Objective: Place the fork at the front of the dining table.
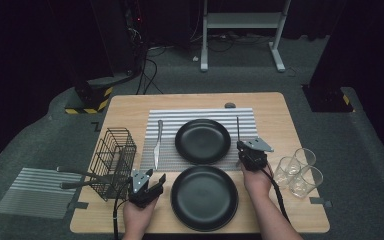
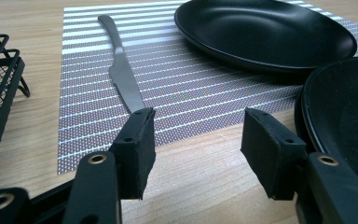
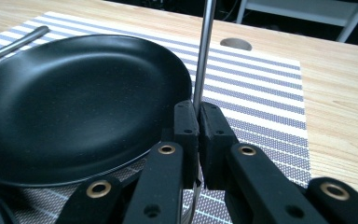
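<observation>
Fork (image 3: 204, 51) clamped thinly in our right tool (image 3: 199, 109) could pivot and clatter onto the plate (image 3: 74, 102) beside it; left tool (image 2: 196, 140) gapes empty.

Left claw (image 1: 152, 184) jaws apart, low beside the hand; right claw (image 1: 240, 148) jaws pinched together, forearm extended.

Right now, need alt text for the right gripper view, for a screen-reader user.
The right gripper has its black fingers shut on a thin metal utensil handle that rises upright between them. To their left a black plate sits on a striped placemat on a wooden table.
</observation>
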`<state>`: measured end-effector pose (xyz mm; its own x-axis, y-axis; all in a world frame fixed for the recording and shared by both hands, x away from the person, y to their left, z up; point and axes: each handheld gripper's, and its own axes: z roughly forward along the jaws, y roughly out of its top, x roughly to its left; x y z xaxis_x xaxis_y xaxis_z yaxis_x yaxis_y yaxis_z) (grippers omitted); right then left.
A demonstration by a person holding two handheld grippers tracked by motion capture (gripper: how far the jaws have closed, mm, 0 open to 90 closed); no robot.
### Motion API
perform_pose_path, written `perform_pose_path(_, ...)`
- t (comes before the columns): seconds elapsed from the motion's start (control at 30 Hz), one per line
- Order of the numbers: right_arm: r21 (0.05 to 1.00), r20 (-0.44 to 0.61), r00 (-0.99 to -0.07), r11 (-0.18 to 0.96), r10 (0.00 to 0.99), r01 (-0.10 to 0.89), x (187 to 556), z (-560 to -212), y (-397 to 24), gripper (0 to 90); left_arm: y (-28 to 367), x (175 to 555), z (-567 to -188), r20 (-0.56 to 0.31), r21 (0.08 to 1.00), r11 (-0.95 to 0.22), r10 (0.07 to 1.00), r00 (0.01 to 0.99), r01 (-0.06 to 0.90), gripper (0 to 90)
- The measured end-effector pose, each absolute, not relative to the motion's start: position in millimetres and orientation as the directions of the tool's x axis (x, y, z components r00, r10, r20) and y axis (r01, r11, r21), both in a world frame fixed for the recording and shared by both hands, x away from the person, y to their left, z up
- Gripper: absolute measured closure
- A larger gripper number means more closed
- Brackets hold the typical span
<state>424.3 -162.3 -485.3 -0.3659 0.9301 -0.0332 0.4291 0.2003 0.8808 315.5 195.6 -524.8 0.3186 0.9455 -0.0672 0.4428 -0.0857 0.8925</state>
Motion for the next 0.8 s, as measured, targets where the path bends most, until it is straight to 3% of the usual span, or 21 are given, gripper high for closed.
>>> perform_pose_path(0.4,0.87,-0.046,-0.339,0.205,0.94,0.449,437.0,-488.8,-154.6,86.7,194.4,315.3,-525.0,-0.082,0.891,-0.074,0.945,0.318,0.447,44.7)
perform_pose_path(0.8,0.873,-0.033,-0.357,0.201,0.933,0.444,425.8,-474.7,-159.0,86.7,194.8,315.7,-525.0,-0.082,0.89,-0.078,0.942,0.325,0.45,44.5)
